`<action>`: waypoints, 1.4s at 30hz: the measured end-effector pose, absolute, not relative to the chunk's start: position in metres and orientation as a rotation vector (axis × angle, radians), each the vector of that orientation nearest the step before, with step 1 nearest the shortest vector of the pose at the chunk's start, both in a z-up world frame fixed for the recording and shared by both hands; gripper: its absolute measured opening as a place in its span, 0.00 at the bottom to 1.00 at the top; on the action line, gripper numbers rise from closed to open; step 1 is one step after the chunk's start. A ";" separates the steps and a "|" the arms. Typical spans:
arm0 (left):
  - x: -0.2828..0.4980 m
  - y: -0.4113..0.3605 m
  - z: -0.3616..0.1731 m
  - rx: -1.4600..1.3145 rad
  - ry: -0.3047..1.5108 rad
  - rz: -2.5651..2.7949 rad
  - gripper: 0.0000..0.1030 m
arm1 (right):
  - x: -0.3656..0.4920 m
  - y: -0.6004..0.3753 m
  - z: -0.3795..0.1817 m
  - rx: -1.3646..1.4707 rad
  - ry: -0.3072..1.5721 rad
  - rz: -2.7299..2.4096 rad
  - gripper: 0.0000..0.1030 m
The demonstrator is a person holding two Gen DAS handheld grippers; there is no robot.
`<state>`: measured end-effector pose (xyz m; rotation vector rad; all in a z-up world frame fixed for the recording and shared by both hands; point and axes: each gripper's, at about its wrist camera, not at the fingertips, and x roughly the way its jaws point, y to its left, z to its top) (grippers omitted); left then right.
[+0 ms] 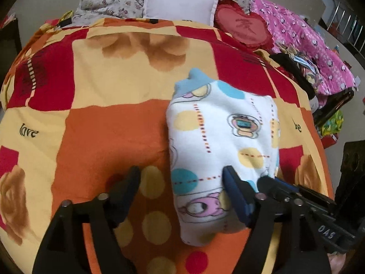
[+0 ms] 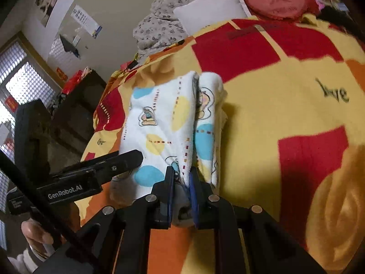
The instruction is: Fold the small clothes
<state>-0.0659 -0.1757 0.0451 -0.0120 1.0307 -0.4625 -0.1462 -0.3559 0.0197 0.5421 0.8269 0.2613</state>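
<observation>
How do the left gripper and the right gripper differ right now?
The left gripper stands open; the right gripper is shut. The left gripper's pads press on nothing, one finger lying over the bedspread; the right gripper pinches the near edge of the folded white garment. Both are black with blue pads and point down at the garment.
</observation>
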 end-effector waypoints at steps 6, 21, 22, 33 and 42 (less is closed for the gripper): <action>-0.066 -0.173 0.059 -0.013 1.002 -0.471 0.76 | -0.149 -0.369 0.033 0.607 0.798 0.311 0.17; -0.061 -0.188 0.052 0.014 1.013 -0.468 0.76 | -0.072 -0.346 0.049 0.450 0.849 0.235 0.16; -0.061 -0.189 0.051 0.013 1.011 -0.467 0.76 | -0.072 -0.350 0.043 0.461 0.851 0.230 0.13; -0.081 -0.180 0.065 0.045 0.965 -0.440 0.77 | -0.091 -0.362 0.051 0.534 0.815 0.274 0.16; -0.092 -0.161 0.064 0.050 0.955 -0.386 0.77 | -0.137 -0.339 0.063 0.408 0.831 0.282 0.30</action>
